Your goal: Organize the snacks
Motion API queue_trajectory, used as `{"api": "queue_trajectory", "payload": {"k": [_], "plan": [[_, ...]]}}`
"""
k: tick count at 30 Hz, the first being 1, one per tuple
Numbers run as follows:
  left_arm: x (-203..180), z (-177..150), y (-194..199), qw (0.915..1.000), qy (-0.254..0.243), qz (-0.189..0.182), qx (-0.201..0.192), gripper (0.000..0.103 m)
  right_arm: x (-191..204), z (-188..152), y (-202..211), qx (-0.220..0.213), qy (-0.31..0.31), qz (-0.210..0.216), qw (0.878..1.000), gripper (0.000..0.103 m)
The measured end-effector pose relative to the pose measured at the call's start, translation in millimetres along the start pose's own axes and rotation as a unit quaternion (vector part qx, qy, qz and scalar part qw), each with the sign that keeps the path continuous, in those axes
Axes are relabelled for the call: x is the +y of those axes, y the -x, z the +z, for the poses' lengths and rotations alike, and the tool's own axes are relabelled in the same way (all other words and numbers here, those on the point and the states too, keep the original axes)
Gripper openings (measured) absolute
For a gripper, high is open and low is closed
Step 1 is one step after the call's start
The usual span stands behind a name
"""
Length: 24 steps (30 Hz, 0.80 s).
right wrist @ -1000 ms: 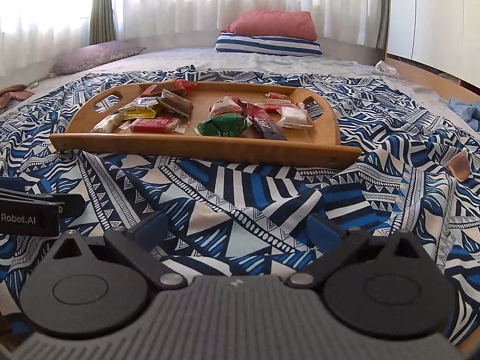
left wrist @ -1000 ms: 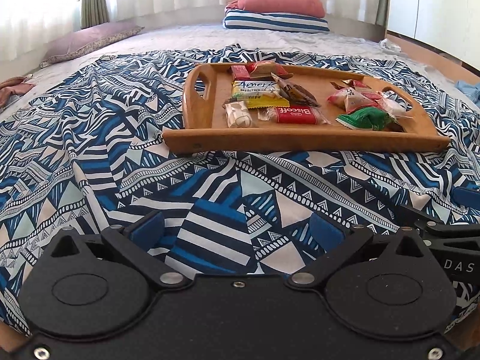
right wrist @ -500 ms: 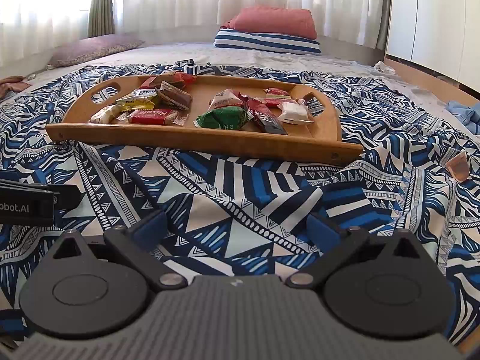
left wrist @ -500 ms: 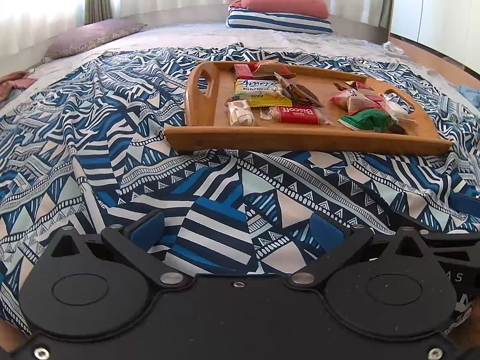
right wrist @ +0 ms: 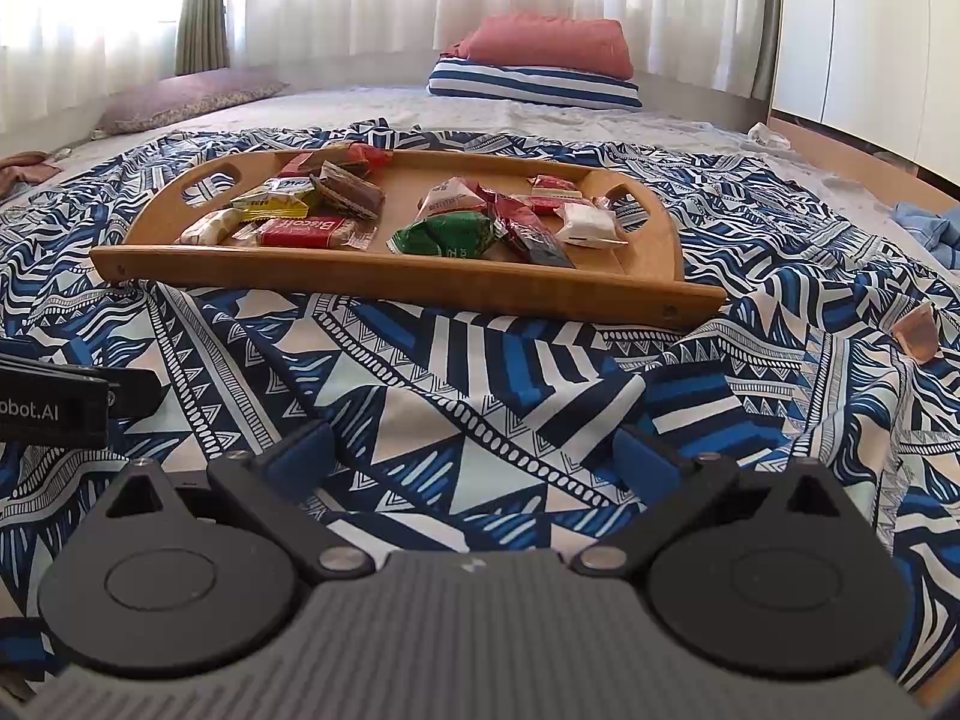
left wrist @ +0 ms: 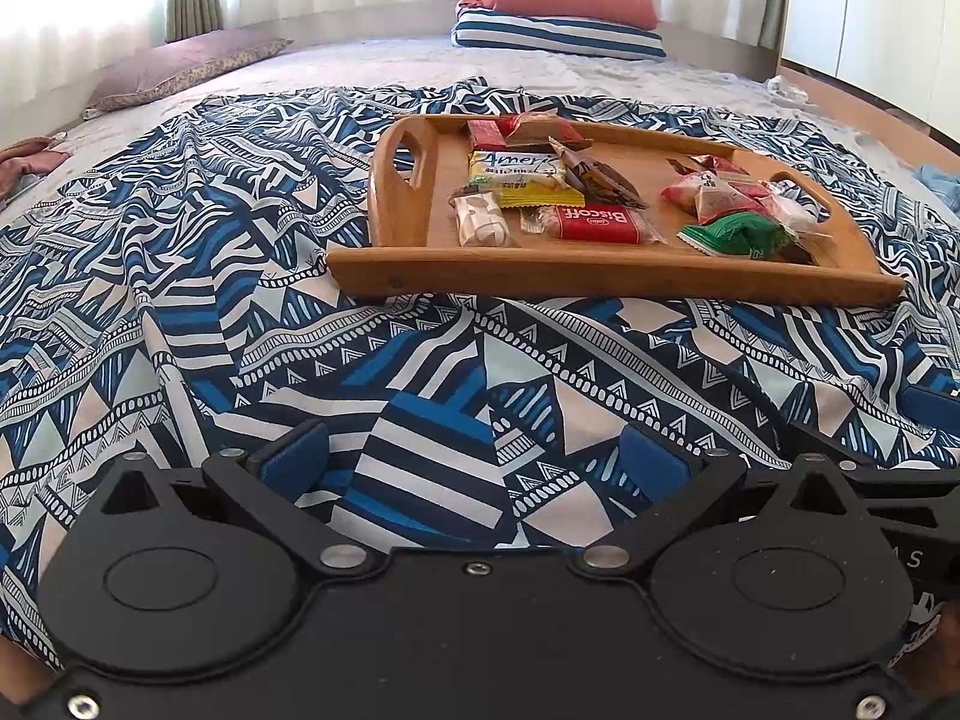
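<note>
Both tools have advanced toward the wooden tray (left wrist: 600,285) over the last second; it now sits larger in both views. The left gripper (left wrist: 474,456) and right gripper (right wrist: 474,456) each stand wide apart and empty, low over the patterned bedspread (right wrist: 480,372). The snacks (right wrist: 444,234) lie in two loose groups on the tray. One small wrapped piece (right wrist: 915,333) lies apart on the cloth, far right. The scene suits an approach either to sorting or to collecting that stray.

Both views seemingly sit nearer the tray (left wrist: 612,285).
</note>
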<state>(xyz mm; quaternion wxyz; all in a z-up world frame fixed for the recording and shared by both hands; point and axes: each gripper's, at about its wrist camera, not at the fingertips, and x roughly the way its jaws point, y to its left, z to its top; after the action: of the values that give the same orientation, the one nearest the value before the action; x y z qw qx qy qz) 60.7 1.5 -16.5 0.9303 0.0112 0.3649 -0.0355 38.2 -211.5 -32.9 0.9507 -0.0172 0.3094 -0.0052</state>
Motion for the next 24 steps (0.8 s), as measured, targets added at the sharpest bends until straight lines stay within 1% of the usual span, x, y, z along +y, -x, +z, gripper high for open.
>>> {"api": "queue_trajectory", "payload": {"k": [24], "plan": [[-0.1,-1.5,0.6,1.0,-0.001,0.001,-0.003,0.103,0.0,0.3,-0.6,0.001,0.0,0.0,1.0,0.103]]}}
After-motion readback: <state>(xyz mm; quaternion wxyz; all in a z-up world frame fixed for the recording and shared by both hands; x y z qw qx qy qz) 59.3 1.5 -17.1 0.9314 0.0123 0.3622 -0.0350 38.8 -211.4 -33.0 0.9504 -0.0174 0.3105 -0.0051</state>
